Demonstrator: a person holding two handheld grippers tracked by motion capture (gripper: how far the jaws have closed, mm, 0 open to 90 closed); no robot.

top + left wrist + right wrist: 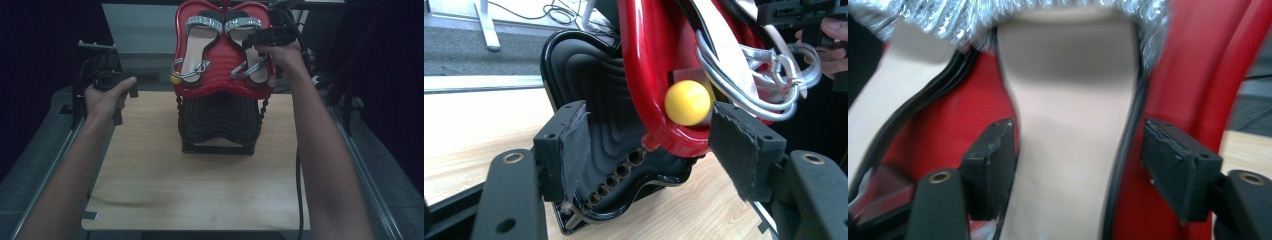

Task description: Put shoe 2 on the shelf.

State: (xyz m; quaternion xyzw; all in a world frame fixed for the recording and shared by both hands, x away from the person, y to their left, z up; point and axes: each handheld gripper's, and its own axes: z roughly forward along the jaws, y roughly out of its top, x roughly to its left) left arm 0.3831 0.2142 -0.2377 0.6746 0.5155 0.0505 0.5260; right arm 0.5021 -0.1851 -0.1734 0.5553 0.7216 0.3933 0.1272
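Note:
A pair of beige sandals with glittery silver straps lies on a red heart-shaped rack tier (220, 75), which sits above a black tier (220, 120). My right gripper (256, 50) reaches down onto the right sandal (240, 31). In the right gripper view, this gripper (1078, 150) is open, its pads on either side of the sandal's insole (1068, 125) with a small gap on each side. The left sandal (197, 47) lies untouched. My left gripper (131, 91) hovers left of the rack. It is open (649, 135) and empty, facing a yellow ball (687, 102) on the red rim (644, 75).
The rack stands at the back middle of a wooden table (200, 190). Metal rails run along both sides of the table. Cables hang behind the rack at the right (300, 30). Silver ankle straps (769, 75) curl over the red tier's lower edge.

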